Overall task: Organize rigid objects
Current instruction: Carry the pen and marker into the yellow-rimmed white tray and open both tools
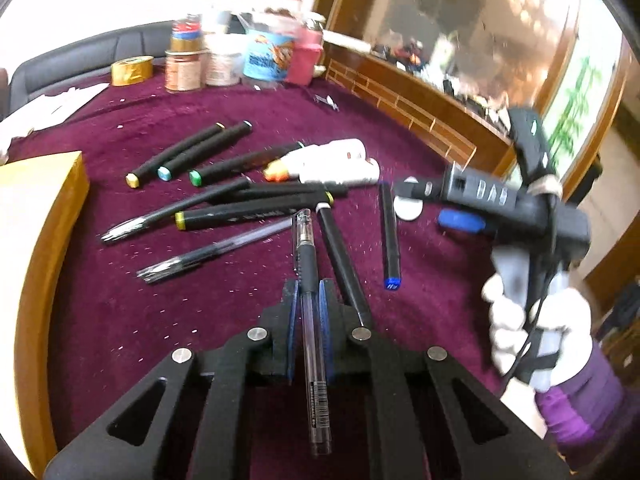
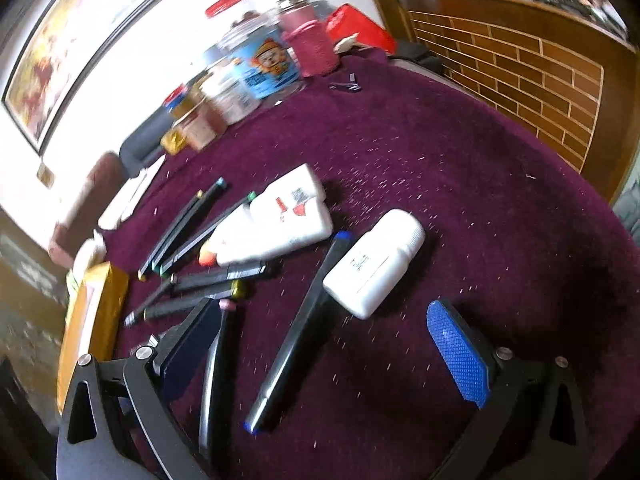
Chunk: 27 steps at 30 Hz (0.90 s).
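Left gripper (image 1: 308,312): its jaws are clamping a clear gel pen (image 1: 310,300) between the blue pads (image 1: 326,320); the pen is running lengthwise along the fingers, cap end pointing forward, barcoded end reaching back toward the camera.
Right gripper (image 2: 332,356): its jaws are standing wide apart with nothing between the pads; it is hovering over the cloth, with a blue-tipped marker (image 2: 296,336) lying under the gap.
Right hand (image 1: 528,328): wearing a white glove and a purple sleeve, it is gripping the handle of the right tool at the right edge of the left wrist view.
Tablecloth (image 2: 460,200): dark purple, flecked with pale specks, it is carrying everything.
Near markers: a black marker with a white band (image 1: 340,260) is lying just right of the held pen; the blue-tipped one is lying further right, near a white pill bottle (image 2: 374,262).
Loose pens: a second clear pen (image 1: 212,252) is lying to the left of the left gripper, apart from it.
Middle cluster: several black markers (image 1: 240,208) are lying side by side and crossing, touching one another.
White glue bottles (image 2: 280,220): two, with an orange tip, are lying beyond the cluster.
Yellow box (image 1: 36,216): it is sitting at the table's left edge.
Far edge: jars and tape rolls (image 1: 240,52) are standing together, blurred.
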{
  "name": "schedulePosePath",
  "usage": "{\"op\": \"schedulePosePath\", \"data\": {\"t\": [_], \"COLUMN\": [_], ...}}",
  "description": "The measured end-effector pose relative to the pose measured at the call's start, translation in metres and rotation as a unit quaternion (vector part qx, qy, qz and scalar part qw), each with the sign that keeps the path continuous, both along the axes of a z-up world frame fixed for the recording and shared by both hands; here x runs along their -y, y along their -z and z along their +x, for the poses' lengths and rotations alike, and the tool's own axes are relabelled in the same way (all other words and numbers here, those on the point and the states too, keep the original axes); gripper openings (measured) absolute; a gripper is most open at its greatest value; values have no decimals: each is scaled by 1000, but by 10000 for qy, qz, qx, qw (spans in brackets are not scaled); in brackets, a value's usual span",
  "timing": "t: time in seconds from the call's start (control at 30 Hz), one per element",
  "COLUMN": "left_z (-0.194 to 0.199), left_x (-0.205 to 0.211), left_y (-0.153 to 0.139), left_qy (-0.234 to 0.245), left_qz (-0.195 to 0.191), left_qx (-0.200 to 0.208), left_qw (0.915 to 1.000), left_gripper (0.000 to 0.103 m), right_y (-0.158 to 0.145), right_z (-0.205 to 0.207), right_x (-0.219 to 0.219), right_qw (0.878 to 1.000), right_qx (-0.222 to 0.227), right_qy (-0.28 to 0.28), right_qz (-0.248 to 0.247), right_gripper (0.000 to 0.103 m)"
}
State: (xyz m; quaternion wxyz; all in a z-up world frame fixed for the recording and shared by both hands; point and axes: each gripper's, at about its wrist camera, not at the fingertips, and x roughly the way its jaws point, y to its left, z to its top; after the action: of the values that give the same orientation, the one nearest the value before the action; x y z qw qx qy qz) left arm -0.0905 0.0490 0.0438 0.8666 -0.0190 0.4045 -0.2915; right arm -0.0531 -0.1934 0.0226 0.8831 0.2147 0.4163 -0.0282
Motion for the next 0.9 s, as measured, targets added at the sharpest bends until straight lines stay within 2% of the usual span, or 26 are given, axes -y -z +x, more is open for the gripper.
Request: {"op": "schedulePosePath", "data": {"t": [0.1,0.17,0.2,0.27,0.37,0.4,0.43,0.5,0.6,0.7,0.8,0.9], "left_z": [-2,-1,-3,-6,-11,-12,-11,-12,-13,-12,-6,6], "left_x": [-13,-22,-25,-35,-55,-61,-67,-89,-116,-145,-165,-182], "left_y": [-8,-11,-12,-15,-24,-27,-30,-41,-52,-58,-55,-48], "left_qy": [-108,-174,-209,-286,-407,-458,-519,-702,-939,-1207,-1399,-1588], "left_qz": [-232,-389,-432,-511,-679,-723,-759,-882,-1007,-1088,-1144,-1235], "left_qx": [-12,-57,-62,-66,-51,-41,-26,25,131,204,114,-89], "left_qw": [9997,9991,9988,9983,9968,9963,9958,9936,9904,9865,9835,9795], "left_gripper": [8,8,8,8,8,8,8,8,8,8,8,8], "right_y": [2,10,16,18,17,17,16,13,8,-1,-11,-28], "right_z": [6,17,22,26,26,23,21,16,0,-12,-18,-13], "right_x": [-18,-32,-36,-43,-38,-32,-27,-12,7,9,-3,-34], "right_qw": [9990,9948,9926,9865,9849,9850,9858,9892,9962,9985,9977,9918], "right_qx": [-204,-535,-728,-765,-727,-709,-710,-740,-711,-546,-367,-193], "right_qy": [-101,-82,-82,59,262,303,291,266,157,14,-289,-790], "right_qz": [-382,-858,-967,-1445,-1552,-1542,-1497,-1235,-473,-59,483,982], "right_gripper": [93,80,79,69,48,37,28,14,13,13,13,13]}}
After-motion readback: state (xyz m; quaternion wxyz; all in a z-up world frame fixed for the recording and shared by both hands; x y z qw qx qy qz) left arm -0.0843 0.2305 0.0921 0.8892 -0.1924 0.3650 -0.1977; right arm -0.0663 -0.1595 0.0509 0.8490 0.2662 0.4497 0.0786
